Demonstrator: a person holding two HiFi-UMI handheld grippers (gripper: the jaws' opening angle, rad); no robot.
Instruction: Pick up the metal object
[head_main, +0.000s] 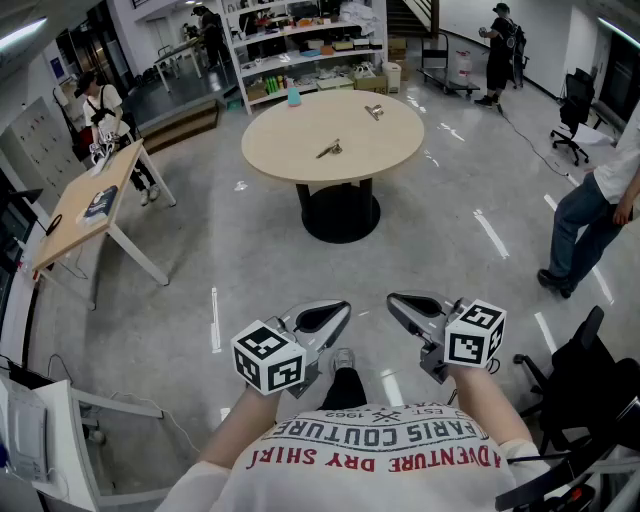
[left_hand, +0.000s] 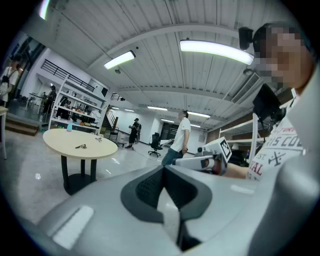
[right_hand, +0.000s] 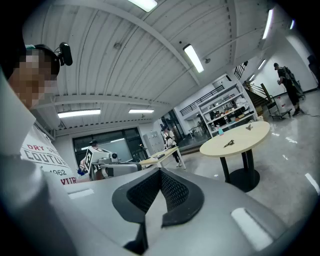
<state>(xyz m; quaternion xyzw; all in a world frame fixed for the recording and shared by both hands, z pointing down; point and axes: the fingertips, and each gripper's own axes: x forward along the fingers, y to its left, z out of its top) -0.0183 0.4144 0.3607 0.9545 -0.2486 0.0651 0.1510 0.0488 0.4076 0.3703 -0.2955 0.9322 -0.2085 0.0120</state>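
Though too distant for detail, the metal object (head_main: 329, 150) looks slim and grey on the table (head_main: 285, 140) at twelve o'clock. The left gripper (head_main: 338, 309) and right gripper (head_main: 398, 301) are closed and empty.

Table top (head_main: 300, 135) was pale beige, pedestal (head_main: 340, 212) black. Floor (head_main: 240, 270) was glossy grey, streaked with white glare. Metal object (head_main: 329, 150) showed dull silver-grey. Bottle (head_main: 294, 96) was teal. Left gripper (head_main: 340, 310) and right gripper (head_main: 398, 300) were light grey with black textured pads. Cubes (head_main: 268, 357) were white with black square markers. Shirt (head_main: 370, 462) was white, lettered red and black.
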